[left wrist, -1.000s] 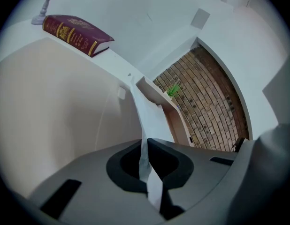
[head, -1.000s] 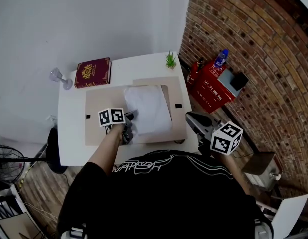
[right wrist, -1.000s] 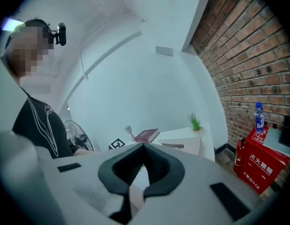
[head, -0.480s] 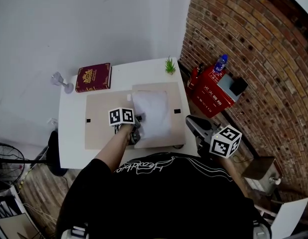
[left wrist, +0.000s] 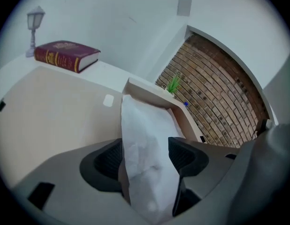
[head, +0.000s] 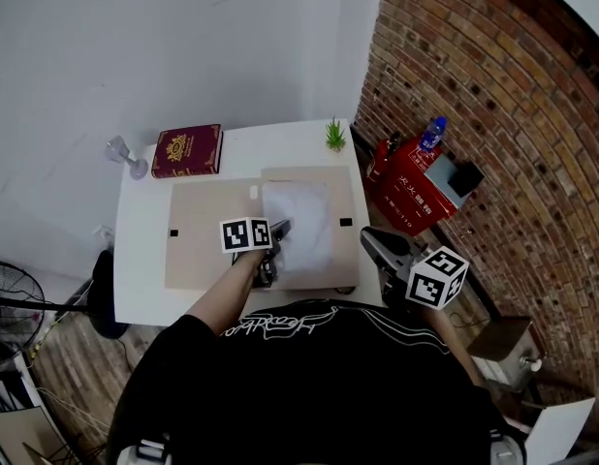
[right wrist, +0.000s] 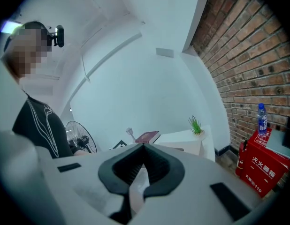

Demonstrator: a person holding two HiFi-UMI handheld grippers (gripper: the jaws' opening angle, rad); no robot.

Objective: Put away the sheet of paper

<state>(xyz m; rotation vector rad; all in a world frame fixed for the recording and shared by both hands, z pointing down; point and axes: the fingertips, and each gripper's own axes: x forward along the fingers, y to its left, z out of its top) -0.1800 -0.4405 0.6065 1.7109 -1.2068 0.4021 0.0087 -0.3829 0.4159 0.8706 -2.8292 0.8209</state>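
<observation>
The white sheet of paper (head: 301, 219) lies on the right half of an open tan folder (head: 207, 232) on the white table. My left gripper (head: 278, 234) is at the sheet's near left edge. In the left gripper view the paper (left wrist: 144, 139) rises between the jaws of that gripper (left wrist: 146, 156). These jaws have just been opening and now stand wide apart, not pressing the sheet. My right gripper (head: 379, 248) hovers off the table's near right corner, away from the paper. Its jaws (right wrist: 144, 150) meet at the tips with nothing held.
A dark red book (head: 188, 149) and a small lamp ornament (head: 125, 153) sit at the table's far left. A little green plant (head: 335, 134) is at the far right corner. Beside the table (head: 140, 284), by the brick wall, stands a red box (head: 416, 184) with a bottle.
My left gripper has slid right along the folder with the paper, which now lies narrower over the right half. Its jaws have gone from shut to wide open. The right gripper stayed put.
</observation>
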